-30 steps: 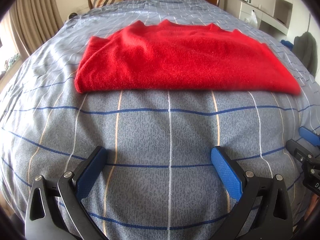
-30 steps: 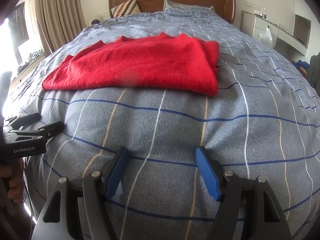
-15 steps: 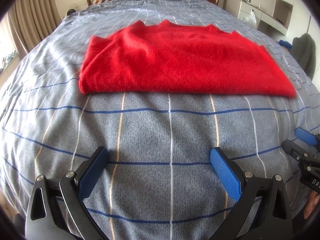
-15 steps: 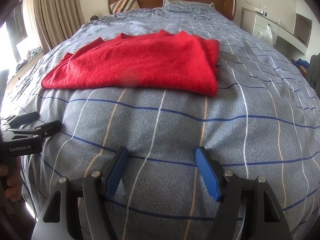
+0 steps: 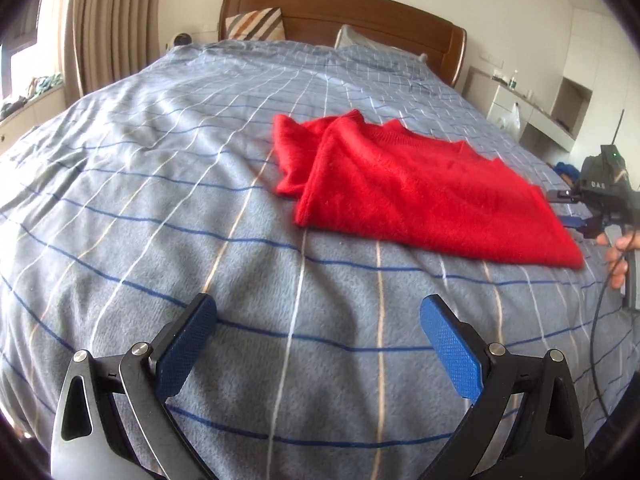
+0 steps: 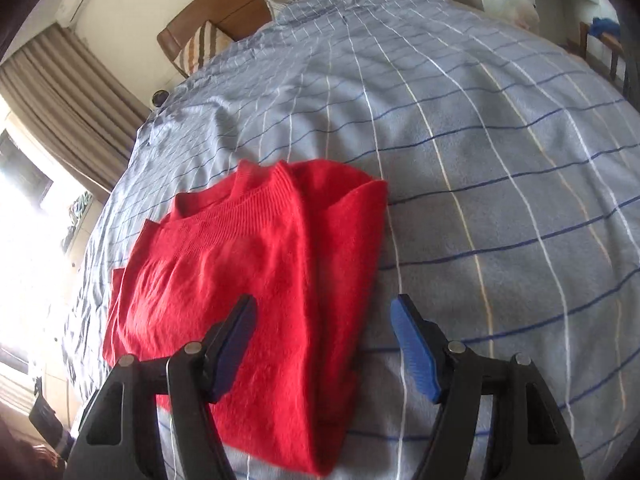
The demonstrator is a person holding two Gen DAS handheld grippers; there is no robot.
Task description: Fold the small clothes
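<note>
A folded red knitted sweater [image 5: 424,196] lies on the blue-grey checked bedspread [image 5: 160,200]. The left gripper [image 5: 318,330] hovers over bare bedspread with jaws apart. The right gripper [image 6: 324,330] hangs above the sweater's edge, jaws apart too.

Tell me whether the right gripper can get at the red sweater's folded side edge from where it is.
Probably yes. The right gripper hangs open right over the red sweater, its folded edge between the fingers, nothing in between.
</note>
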